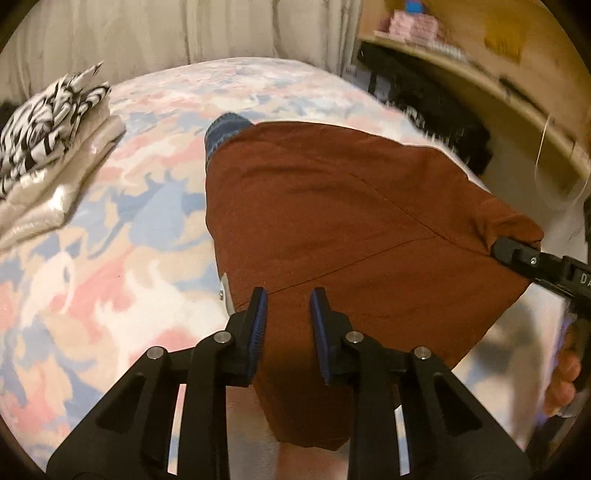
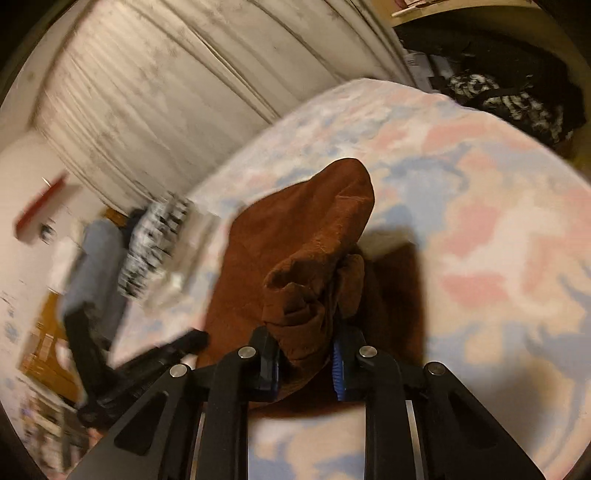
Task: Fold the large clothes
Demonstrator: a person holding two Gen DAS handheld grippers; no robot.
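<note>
A rust-brown garment (image 1: pixel 332 229) lies folded on the patterned bedspread (image 1: pixel 92 258), with a blue edge of fabric (image 1: pixel 225 129) showing at its far corner. My left gripper (image 1: pixel 288 317) is open, its blue-padded fingers standing apart just above the garment's near edge. My right gripper (image 2: pixel 306 358) is shut on a bunched corner of the brown garment (image 2: pixel 306 280) and lifts it off the bed. That gripper also shows in the left wrist view (image 1: pixel 517 254), pinching the garment's right corner. The left gripper appears blurred at the left of the right wrist view (image 2: pixel 147 362).
A stack of folded clothes, cream below and black-and-white on top (image 1: pixel 48 147), sits at the bed's far left. Curtains (image 1: pixel 166 33) hang behind the bed. A wooden shelf (image 1: pixel 480 81) with dark items beneath runs along the right.
</note>
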